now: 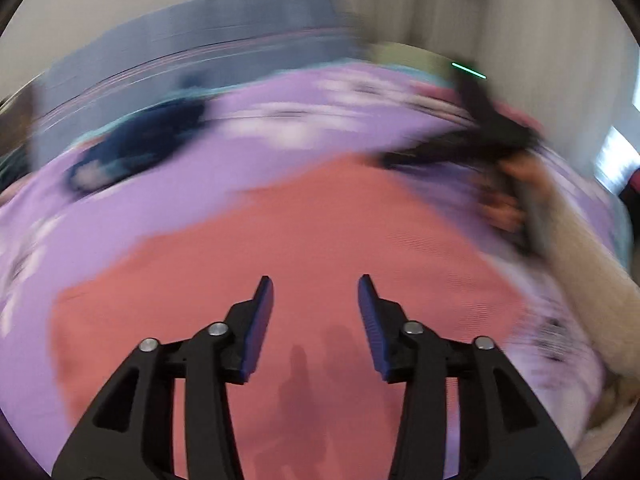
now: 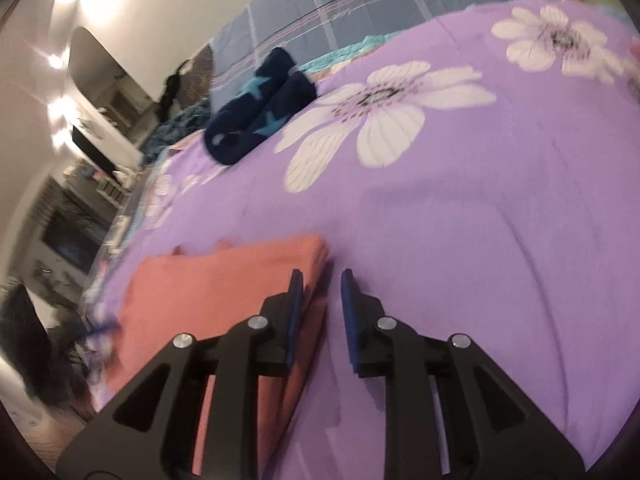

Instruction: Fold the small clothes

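A salmon-pink garment [image 1: 280,240] lies folded flat on a purple flowered bedspread [image 1: 280,120]. My left gripper [image 1: 316,288] is open and empty, hovering above the garment's middle; this view is blurred by motion. In the right wrist view the pink garment [image 2: 216,292] lies at lower left with its folded right edge beside my right gripper [image 2: 322,276], which is open and empty, its left finger over the edge. The right gripper with the hand holding it also shows blurred in the left wrist view [image 1: 404,156].
A folded dark blue garment with light blue stars [image 2: 260,108] lies farther up the bedspread [image 2: 460,220], near a blue plaid pillow [image 2: 360,8]. The bed's left edge drops off to furniture and clutter [image 2: 80,220] along the wall.
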Available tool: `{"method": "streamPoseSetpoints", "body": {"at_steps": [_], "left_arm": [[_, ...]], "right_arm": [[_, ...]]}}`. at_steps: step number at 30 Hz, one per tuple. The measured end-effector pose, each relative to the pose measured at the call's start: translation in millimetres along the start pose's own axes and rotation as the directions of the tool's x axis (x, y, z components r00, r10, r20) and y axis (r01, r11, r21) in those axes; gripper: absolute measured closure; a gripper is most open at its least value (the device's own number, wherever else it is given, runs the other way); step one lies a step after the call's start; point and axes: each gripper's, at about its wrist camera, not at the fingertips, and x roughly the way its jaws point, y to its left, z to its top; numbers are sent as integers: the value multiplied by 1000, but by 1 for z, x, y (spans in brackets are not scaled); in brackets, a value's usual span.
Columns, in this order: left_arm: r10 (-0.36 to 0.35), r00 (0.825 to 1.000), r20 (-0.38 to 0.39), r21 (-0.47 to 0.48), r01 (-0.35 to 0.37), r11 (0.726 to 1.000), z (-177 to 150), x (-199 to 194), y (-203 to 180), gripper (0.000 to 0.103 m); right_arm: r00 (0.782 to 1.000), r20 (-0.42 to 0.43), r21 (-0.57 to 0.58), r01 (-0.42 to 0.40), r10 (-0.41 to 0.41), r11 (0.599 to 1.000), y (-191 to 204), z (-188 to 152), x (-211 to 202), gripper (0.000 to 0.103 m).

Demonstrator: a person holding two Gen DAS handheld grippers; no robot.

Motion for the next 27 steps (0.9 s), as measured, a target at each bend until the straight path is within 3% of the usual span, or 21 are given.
{"method": "streamPoseSetpoints", "body": {"at_steps": [5, 8, 10, 12, 14, 16, 17, 18, 21, 23, 24, 25, 27], "left_arm": [[-49, 998, -45, 222, 57, 973, -5, 39, -105, 39], [62, 997, -48, 344, -42, 938, -15, 61, -135, 39], [75, 996, -48, 354, -53, 934, -16, 66, -138, 42], [24, 996, -85, 318, 4, 948, -14, 66, -134, 53], [7, 995, -99, 296, 22, 955, -13, 65, -131, 58], [2, 995, -100, 307, 29, 951, -16, 62, -133, 68], [3, 995, -99, 316, 29, 948, -18, 61, -134, 70], [3, 995, -98, 320, 28, 947, -20, 61, -136, 77], [17, 995, -97, 328, 16, 945, -20, 58, -141, 93], [11, 995, -102, 316, 22, 949, -19, 54, -137, 93], [13, 995, -102, 320, 20, 947, -20, 54, -138, 90], [22, 994, -103, 333, 13, 943, -23, 51, -140, 71], [89, 994, -60, 377, -60, 924, -29, 44, -146, 48]], "right_arm": [[988, -128, -26, -91, 87, 996, 7, -7, -7, 45], [984, -142, -41, -114, 107, 993, 12, -10, -3, 43], [984, -144, -48, -111, 103, 993, 14, -11, 1, 43], [981, -151, -48, -128, 119, 991, 16, -12, 5, 46], [983, -156, -57, -108, 98, 993, 20, -13, 12, 51], [989, -138, -72, -65, 55, 995, 22, -12, 18, 73], [993, -118, -71, -27, 19, 997, 20, -12, 19, 91], [994, -106, -52, -6, 1, 999, 17, -10, 20, 92], [994, -67, 37, -78, 81, 996, 5, -6, 13, 96], [996, -38, 22, -79, 80, 997, 7, -4, 6, 96], [996, -37, 6, -77, 77, 997, 9, -5, 5, 96], [997, -39, -3, -68, 67, 998, 10, -5, 6, 96], [997, -60, -8, -43, 42, 999, 8, -6, 12, 95]]}}
